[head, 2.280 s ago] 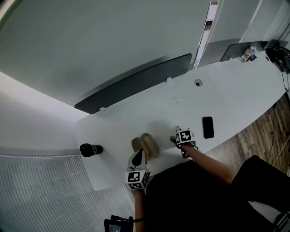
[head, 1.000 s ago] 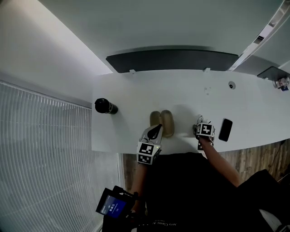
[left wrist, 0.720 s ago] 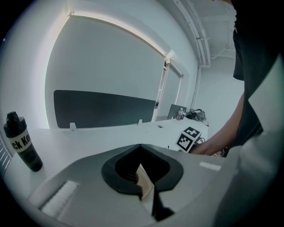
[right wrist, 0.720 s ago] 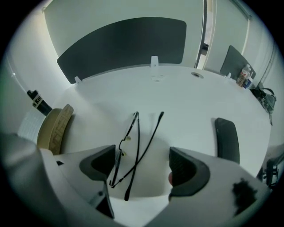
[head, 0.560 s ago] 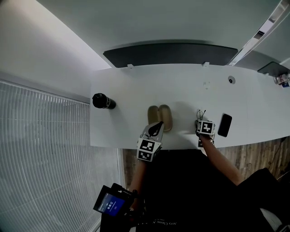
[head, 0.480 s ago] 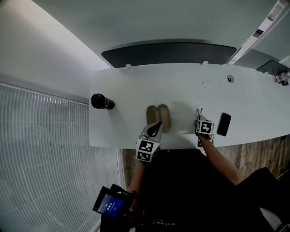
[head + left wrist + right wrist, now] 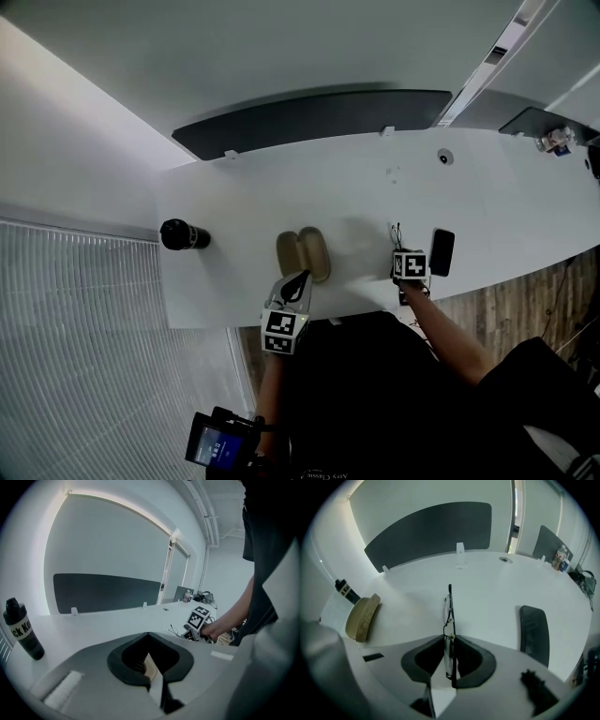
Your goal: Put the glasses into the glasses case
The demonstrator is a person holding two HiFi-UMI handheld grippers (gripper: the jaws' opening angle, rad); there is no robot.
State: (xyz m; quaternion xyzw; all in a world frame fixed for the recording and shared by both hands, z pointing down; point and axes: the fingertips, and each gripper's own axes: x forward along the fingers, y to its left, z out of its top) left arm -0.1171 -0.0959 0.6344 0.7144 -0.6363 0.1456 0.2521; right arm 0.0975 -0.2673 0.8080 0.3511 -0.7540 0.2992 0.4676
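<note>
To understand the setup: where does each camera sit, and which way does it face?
Head view: on the head, steeply down at the table; left gripper, right gripper, forearms show.
Left gripper view: on the left gripper, across the table; jaws grip the glasses case; right arm beyond.
Right gripper view: on the right gripper, downward; jaws have just been closing on the glasses.
Shared: all three show the bottle.

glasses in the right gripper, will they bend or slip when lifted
The glasses look thin-wired, so they are probably light and slightly bendy. The right gripper, whose jaws have just been closing, pinches one lens edge-on, so they may pivot or slip. The lenses are likely fragile.
</note>
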